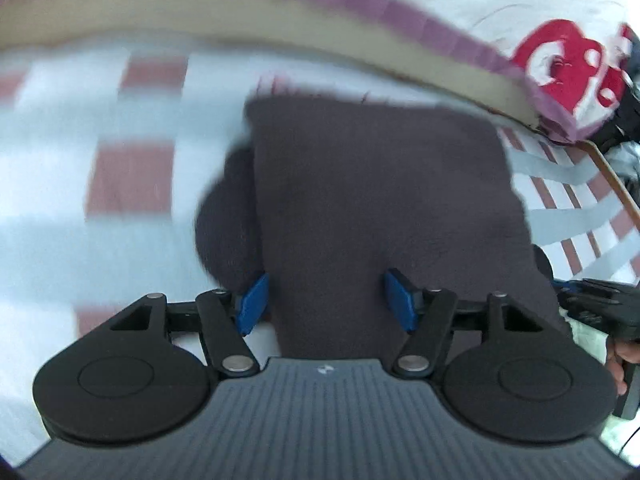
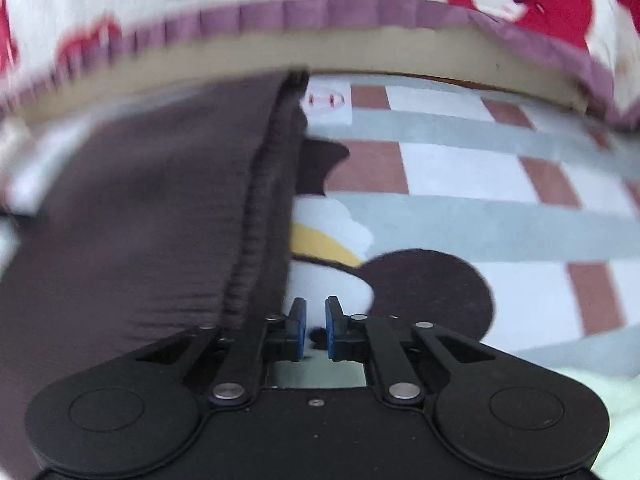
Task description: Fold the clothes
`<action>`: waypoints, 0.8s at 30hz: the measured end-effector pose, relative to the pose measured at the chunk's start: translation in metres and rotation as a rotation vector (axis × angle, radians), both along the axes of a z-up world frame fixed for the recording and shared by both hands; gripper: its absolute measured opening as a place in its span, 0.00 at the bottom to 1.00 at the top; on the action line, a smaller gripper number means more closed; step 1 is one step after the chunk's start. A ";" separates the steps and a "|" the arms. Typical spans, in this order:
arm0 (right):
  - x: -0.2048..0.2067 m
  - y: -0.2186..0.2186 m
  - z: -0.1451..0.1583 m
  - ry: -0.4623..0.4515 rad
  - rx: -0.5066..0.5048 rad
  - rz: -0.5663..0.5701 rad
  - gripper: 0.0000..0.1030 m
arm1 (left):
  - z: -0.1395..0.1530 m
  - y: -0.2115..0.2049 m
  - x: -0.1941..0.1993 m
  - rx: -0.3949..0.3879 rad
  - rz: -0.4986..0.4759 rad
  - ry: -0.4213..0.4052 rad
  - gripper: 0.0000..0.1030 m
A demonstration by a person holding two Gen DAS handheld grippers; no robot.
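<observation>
I hover my left gripper [image 1: 326, 300] over the dark garment [image 1: 380, 200] spread on the checked blanket [image 1: 132, 168], jaws apart, cloth under them but unpinched; my right gripper [image 2: 316, 330] sits just beside the garment's ribbed edge [image 2: 260, 240], jaws nearly closed on nothing; mid-fold, by my reading; next I must reopen the right and catch that edge.

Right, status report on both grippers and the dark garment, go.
Left gripper open, straddling the dark garment, no pinch. Right gripper nearly shut, holding nothing, beside garment's ribbed edge. Checked mat flat, nothing in the way.
</observation>
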State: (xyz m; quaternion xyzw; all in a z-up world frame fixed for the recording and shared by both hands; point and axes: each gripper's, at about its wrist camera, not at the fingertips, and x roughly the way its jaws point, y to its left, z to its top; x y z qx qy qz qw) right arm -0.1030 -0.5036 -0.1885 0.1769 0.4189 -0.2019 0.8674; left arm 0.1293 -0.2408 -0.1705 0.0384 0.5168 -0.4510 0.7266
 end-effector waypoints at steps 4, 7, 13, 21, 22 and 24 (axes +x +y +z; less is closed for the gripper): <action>-0.011 -0.024 0.010 -0.127 0.193 -0.066 0.42 | -0.012 0.005 0.020 -0.033 0.067 0.162 0.63; -0.010 -0.035 0.012 -0.191 0.308 -0.137 0.48 | -0.014 0.003 0.019 -0.039 0.081 0.168 0.64; 0.011 -0.039 -0.005 -0.290 0.510 -0.171 0.52 | -0.012 0.023 0.014 -0.093 0.088 0.197 0.65; 0.035 -0.027 -0.006 -0.136 0.322 -0.050 0.63 | -0.035 0.048 0.011 -0.107 0.173 0.409 0.69; 0.033 -0.029 -0.008 -0.145 0.351 -0.062 0.63 | -0.037 0.048 0.012 -0.117 0.179 0.428 0.70; 0.027 -0.035 -0.012 -0.164 0.417 -0.089 0.63 | -0.043 0.047 0.013 -0.138 0.184 0.464 0.71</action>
